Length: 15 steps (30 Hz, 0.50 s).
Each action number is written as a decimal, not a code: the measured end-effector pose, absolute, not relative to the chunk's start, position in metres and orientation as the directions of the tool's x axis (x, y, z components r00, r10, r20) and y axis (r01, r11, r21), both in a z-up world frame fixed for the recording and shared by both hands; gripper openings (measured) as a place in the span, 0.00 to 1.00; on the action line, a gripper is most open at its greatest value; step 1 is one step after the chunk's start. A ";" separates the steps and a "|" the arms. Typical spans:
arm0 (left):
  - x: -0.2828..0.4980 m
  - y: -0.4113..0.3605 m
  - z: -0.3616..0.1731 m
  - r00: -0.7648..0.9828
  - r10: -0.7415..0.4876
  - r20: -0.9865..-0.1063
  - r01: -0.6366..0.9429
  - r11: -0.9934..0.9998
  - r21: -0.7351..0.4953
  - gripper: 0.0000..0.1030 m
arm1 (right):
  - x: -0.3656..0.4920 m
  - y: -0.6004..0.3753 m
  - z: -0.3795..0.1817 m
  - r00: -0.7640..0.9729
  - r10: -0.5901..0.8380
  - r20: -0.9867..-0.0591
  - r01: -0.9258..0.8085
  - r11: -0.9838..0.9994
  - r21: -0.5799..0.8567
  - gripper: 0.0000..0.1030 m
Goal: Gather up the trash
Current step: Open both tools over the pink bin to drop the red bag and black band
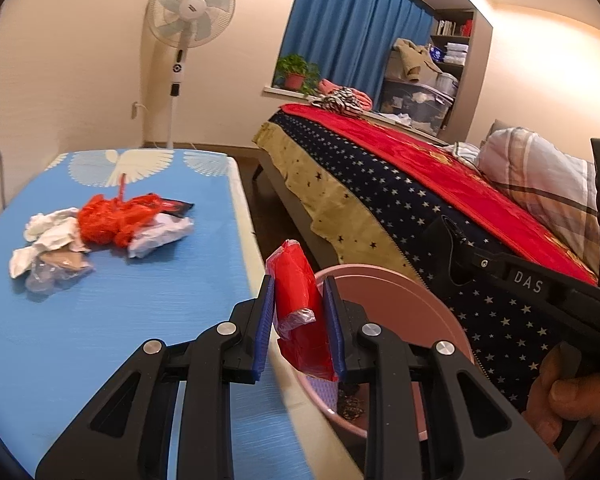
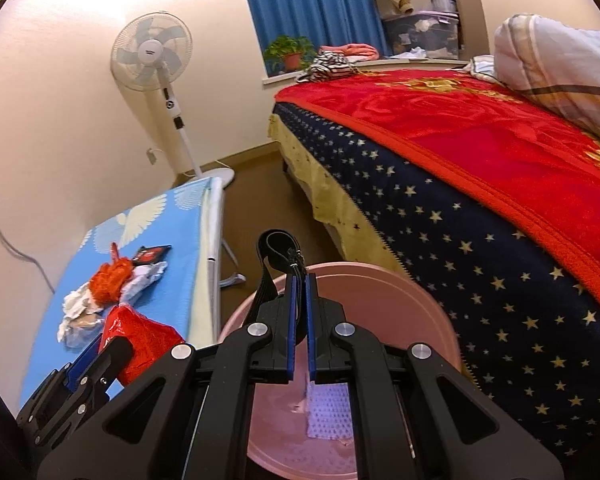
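1. Your left gripper point(image 1: 299, 316) has its jaws closed on a red plastic wrapper point(image 1: 300, 312). The wrapper stands roughly upright between the blue pads, its long axis running along the fingers, with the top sticking out past the tips.
2. Your right gripper point(image 2: 300, 326) has its jaws narrow, nearly together, pinching a black strap point(image 2: 278, 252) that loops up past the tips. I judge this strap to be the bucket's handle, though where it joins the bucket is hidden.
3. The pink bucket point(image 1: 400, 292) sits just beyond and to the right of the held wrapper, beside the bed point(image 1: 440, 196). The wrapper's lower end hangs about over the near rim, so the drop looks like a short move forward and right.
4. The rest of the trash pile point(image 1: 100, 236) lies on the blue bench point(image 1: 100, 320), well to the left of your left gripper, which is the nearer one for it.
5. Some scraps already lie in the bottom of the bucket.
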State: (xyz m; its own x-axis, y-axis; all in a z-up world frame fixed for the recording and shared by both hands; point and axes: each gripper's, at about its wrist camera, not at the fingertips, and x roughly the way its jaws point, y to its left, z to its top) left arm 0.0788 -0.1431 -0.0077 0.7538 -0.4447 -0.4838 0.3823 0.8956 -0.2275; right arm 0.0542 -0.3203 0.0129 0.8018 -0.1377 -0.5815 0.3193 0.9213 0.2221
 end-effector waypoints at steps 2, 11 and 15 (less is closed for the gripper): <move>0.080 -0.150 -0.009 0.746 -0.453 -0.488 0.390 0.891 -0.230 0.24 | 0.055 -0.324 0.011 0.793 -0.156 -0.589 0.335 0.919 0.209 0.04; 0.085 -0.175 -0.015 0.718 -0.479 -0.505 0.424 0.876 -0.230 0.25 | 0.055 -0.335 0.007 0.769 -0.201 -0.607 0.379 0.908 0.178 0.09; 0.089 -0.175 -0.018 0.696 -0.494 -0.522 0.432 0.868 -0.246 0.36 | 0.056 -0.336 0.005 0.745 -0.232 -0.626 0.406 0.902 0.148 0.31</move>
State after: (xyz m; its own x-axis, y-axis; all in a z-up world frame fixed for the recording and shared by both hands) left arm 0.0889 -0.1753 -0.0179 0.6958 -0.4937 -0.5216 0.4318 0.8679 -0.2455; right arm 0.0558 -0.3359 0.0050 0.7447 -0.2323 -0.6257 0.4061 0.9017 0.1485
